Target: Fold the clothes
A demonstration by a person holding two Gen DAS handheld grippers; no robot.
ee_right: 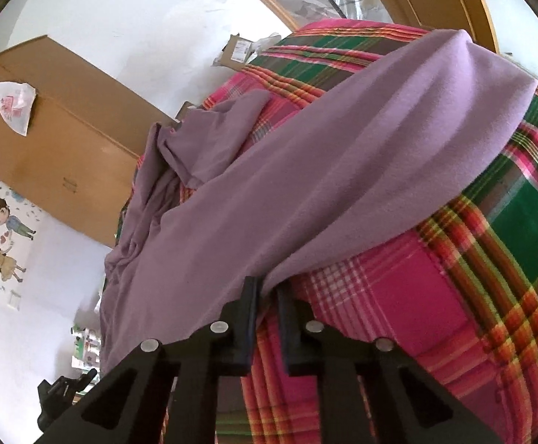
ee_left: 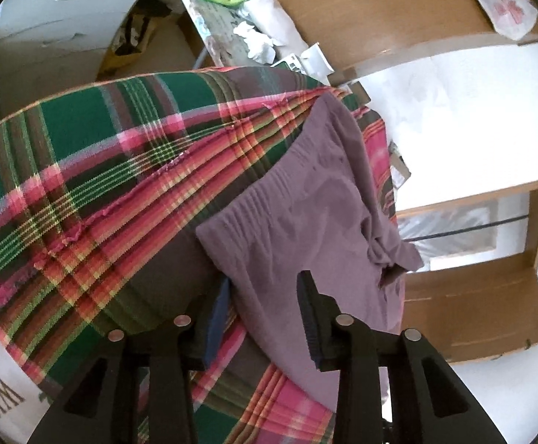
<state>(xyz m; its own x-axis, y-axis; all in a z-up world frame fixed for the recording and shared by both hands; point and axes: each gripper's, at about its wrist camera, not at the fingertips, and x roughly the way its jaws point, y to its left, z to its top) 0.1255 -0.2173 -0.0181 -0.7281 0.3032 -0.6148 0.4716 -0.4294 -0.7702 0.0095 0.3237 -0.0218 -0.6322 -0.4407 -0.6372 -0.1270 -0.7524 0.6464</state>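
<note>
A: Where is the garment now?

B: The purple garment (ee_left: 305, 199) lies on the plaid blanket (ee_left: 84, 155), which has green, pink and red stripes. In the left wrist view it is spread near the right edge of the blanket, and one part of it is bunched at that edge.

A: And the left gripper (ee_left: 265, 318), what is its state?

B: Its two fingers stand well apart. The garment's near edge lies between them, but the fingers do not press on it. One finger (ee_left: 309, 314) is over the purple cloth, the other is beside the cloth's left edge.

A: The right gripper (ee_right: 267, 314)?

B: Its fingers are almost together, and a fold of the purple garment (ee_right: 305, 185) goes down into the narrow gap between them. So it is clamped on the garment. From there the cloth stretches away in a long band over the blanket (ee_right: 379, 314), and a loose sleeve-like part is crumpled on the left.

A: What is around?

B: A big brown cardboard box (ee_right: 65, 118) stands by the white wall, with a white plastic bag (ee_right: 12, 105) on it. In the left view, a cluttered table (ee_left: 232, 29) stands behind the blanket.
</note>
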